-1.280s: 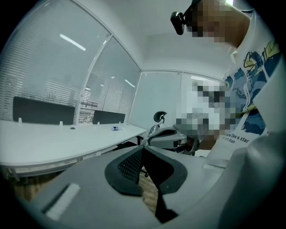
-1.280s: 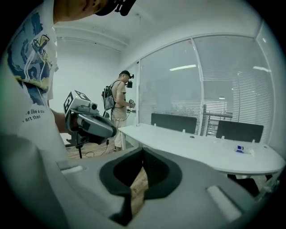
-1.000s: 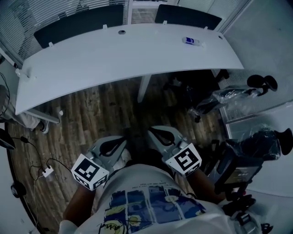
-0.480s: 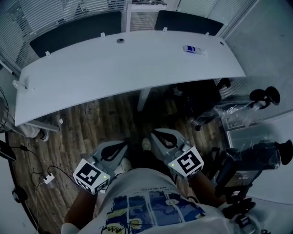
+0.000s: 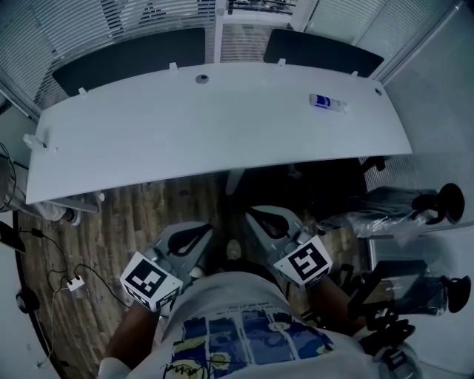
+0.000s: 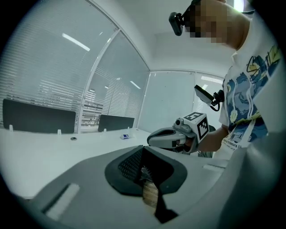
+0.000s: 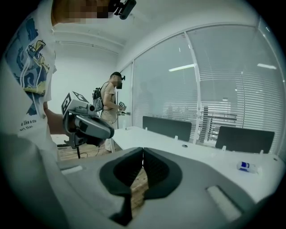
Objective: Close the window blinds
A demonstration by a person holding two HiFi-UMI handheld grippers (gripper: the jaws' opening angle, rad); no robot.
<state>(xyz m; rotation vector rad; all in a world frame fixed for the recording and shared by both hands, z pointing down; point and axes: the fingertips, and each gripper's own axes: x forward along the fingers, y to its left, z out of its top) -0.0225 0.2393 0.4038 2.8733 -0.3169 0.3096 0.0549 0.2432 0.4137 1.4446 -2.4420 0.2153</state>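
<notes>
Facing a long white desk point(image 5: 185, 126), the person holds both grippers low at 6 o'clock, close to a printed shirt point(image 5: 237, 333). The left gripper point(image 5: 201, 231) has its jaws pressed together with nothing between them; only wooden floor point(image 5: 141, 215) shows through the gap behind the pads. The right gripper point(image 5: 255, 216) is likewise clenched and empty, and it sits just beside the left one.

The window blinds point(image 5: 133, 15) hang along the glass wall at 12 o'clock, beyond the far edge of the desk and well apart from both grippers. Their slats show dark gaps between them.

2 dark divider panels stand on the desk's far edge, 1 at 11 o'clock point(image 5: 129, 52) and 1 at 1 o'clock point(image 5: 322, 52). A small blue-and-white item point(image 5: 326, 103) lies on the desk at 1 o'clock, and a round cable hole point(image 5: 201, 78) sits near 12 o'clock. Cables point(image 5: 67, 281) trail across the floor at 8 o'clock. A plastic-wrapped chair point(image 5: 392, 215) stands at 3 o'clock. In the right gripper view, another person point(image 7: 111, 107) stands by the glass.
</notes>
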